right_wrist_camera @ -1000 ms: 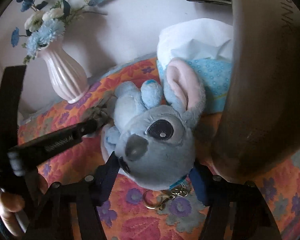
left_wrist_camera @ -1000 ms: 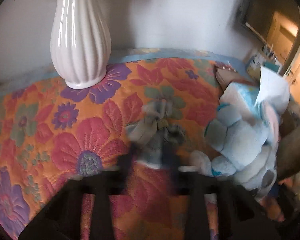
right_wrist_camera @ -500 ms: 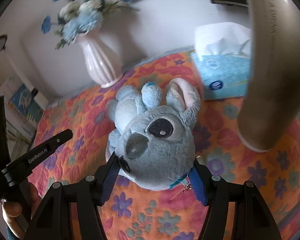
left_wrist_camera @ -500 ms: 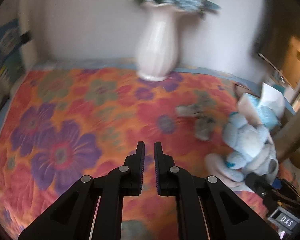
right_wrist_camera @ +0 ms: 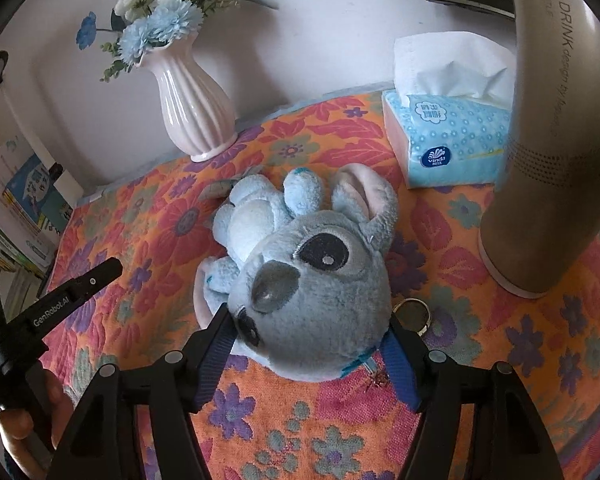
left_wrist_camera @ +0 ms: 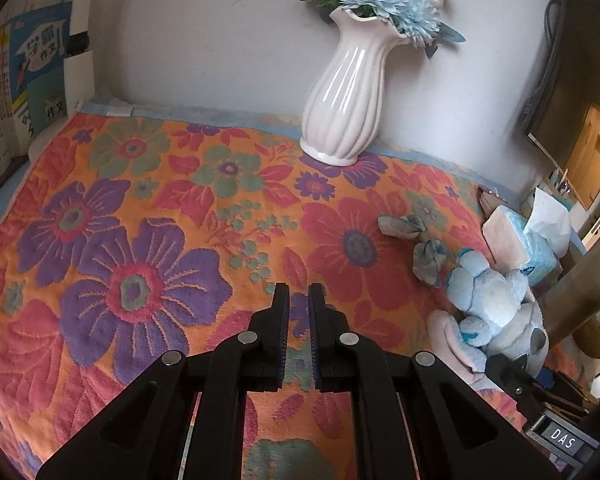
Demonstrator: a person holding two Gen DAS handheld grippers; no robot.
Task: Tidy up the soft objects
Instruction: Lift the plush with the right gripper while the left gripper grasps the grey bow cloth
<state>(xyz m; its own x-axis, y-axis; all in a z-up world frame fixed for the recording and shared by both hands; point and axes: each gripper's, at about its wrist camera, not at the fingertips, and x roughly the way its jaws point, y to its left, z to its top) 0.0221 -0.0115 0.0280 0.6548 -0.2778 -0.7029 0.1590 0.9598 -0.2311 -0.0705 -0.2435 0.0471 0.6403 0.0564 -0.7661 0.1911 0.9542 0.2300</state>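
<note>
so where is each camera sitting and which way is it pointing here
Left wrist: rides the left gripper, above the floral cloth, facing the vase; its nearly shut fingers show.
Right wrist: rides the right gripper, low, facing the plush toy between its fingers; the left gripper shows too.
Shared: vase, plush toy, tissue box.

Blue plush [right_wrist_camera: 300, 276] lying on floral cloth; grey fabric bow [left_wrist_camera: 416, 246] beside.

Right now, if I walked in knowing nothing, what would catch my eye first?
Probably the blue plush toy, lying on the loud flowered cloth with the right gripper closed around its head. Behind it a white ribbed vase of blue flowers stands by the wall. The left gripper holds nothing, its fingers nearly together.
</note>
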